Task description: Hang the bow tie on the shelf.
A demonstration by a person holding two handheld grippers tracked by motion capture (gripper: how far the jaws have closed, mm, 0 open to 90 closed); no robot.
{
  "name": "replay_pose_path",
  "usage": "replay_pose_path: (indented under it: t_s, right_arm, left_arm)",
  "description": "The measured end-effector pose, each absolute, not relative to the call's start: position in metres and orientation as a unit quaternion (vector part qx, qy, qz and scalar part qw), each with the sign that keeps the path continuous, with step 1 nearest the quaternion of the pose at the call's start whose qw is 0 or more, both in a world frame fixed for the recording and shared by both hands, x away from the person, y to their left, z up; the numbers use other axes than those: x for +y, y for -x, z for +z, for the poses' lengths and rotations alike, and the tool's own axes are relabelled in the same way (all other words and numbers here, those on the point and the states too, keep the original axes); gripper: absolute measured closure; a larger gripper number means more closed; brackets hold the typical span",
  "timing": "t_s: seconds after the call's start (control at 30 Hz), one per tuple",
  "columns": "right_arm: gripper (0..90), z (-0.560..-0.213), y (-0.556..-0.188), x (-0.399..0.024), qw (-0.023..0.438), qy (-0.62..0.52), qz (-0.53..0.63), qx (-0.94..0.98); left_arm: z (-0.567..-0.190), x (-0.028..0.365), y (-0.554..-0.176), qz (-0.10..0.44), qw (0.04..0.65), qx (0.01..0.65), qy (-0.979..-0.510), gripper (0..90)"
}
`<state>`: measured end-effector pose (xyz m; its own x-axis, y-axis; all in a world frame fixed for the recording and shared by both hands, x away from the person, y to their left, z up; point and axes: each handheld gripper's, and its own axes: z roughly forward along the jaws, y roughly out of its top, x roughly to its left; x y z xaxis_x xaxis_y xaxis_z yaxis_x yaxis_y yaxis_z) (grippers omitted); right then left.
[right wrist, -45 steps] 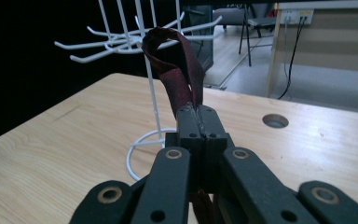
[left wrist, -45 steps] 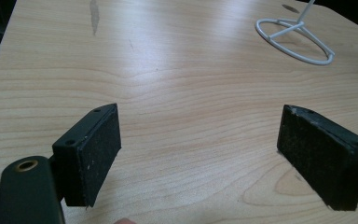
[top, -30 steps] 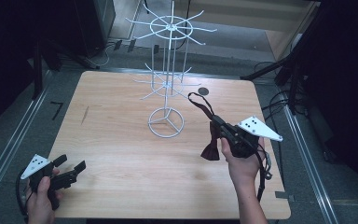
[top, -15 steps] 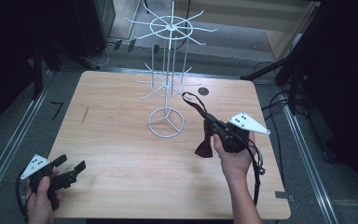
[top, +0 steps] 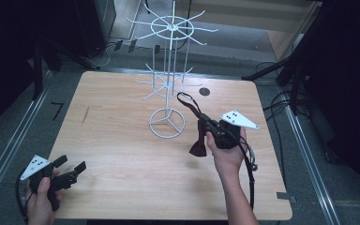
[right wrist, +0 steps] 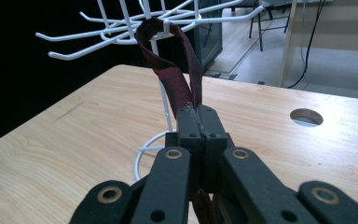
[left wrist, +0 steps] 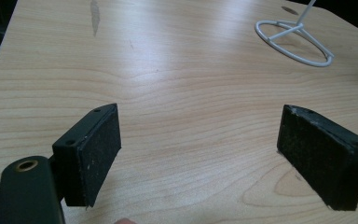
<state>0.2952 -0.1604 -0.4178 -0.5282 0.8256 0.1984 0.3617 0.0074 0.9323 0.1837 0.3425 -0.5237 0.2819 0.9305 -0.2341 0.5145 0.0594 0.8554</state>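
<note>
The right claw (top: 205, 125) is pinching a dark red bow tie (top: 198, 147) by its strap, loop rising toward the white wire rack (top: 168, 84) just ahead, hooks above it. The left claw (top: 70, 173) is idling wide open and empty, over the desk (top: 122, 154), well apart.

Right gripper (right wrist: 199, 112) pressing its two black jaws together on a dark red strap (right wrist: 175, 79), which is looping upward from the pads and standing in front of the white wire rack (right wrist: 121, 28). The rack's thin post is running down behind the strap to a ring base (right wrist: 142, 156) sitting on the wooden table (right wrist: 74, 140). A round hole (right wrist: 306, 117) is showing in the tabletop at right.
</note>
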Motion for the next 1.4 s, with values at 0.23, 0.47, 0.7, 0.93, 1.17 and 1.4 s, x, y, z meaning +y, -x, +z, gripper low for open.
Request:
replay_pose_path:
  t_s: [0.23, 0.47, 0.7, 0.93, 1.17, 1.4]
  right_arm:
    - [90.0, -0.424, -0.304, -0.155, 0.203, -0.448, 0.545, 0.679]
    - [90.0, -0.431, -0.312, -0.149, 0.2, -0.455, 0.534, 0.684]
    - [90.0, -0.441, -0.322, -0.14, 0.196, -0.462, 0.524, 0.688]
    - [90.0, -0.448, -0.33, -0.134, 0.203, -0.47, 0.515, 0.688]
    - [90.0, -0.458, -0.338, -0.125, 0.205, -0.474, 0.505, 0.691]
    - [90.0, -0.465, -0.343, -0.119, 0.203, -0.471, 0.504, 0.695]
  left_arm:
    - [-0.524, 0.343, -0.184, 0.222, 0.469, 0.555, -0.65, 14.4]
    - [-0.524, 0.343, -0.184, 0.221, 0.469, 0.556, -0.649, 14.4]
    - [-0.524, 0.343, -0.184, 0.221, 0.47, 0.556, -0.649, 14.4]
    - [-0.524, 0.343, -0.184, 0.22, 0.47, 0.556, -0.649, 14.4]
    - [-0.524, 0.343, -0.184, 0.221, 0.471, 0.556, -0.648, 14.4]
    - [-0.524, 0.343, -0.184, 0.22, 0.471, 0.556, -0.648, 14.4]
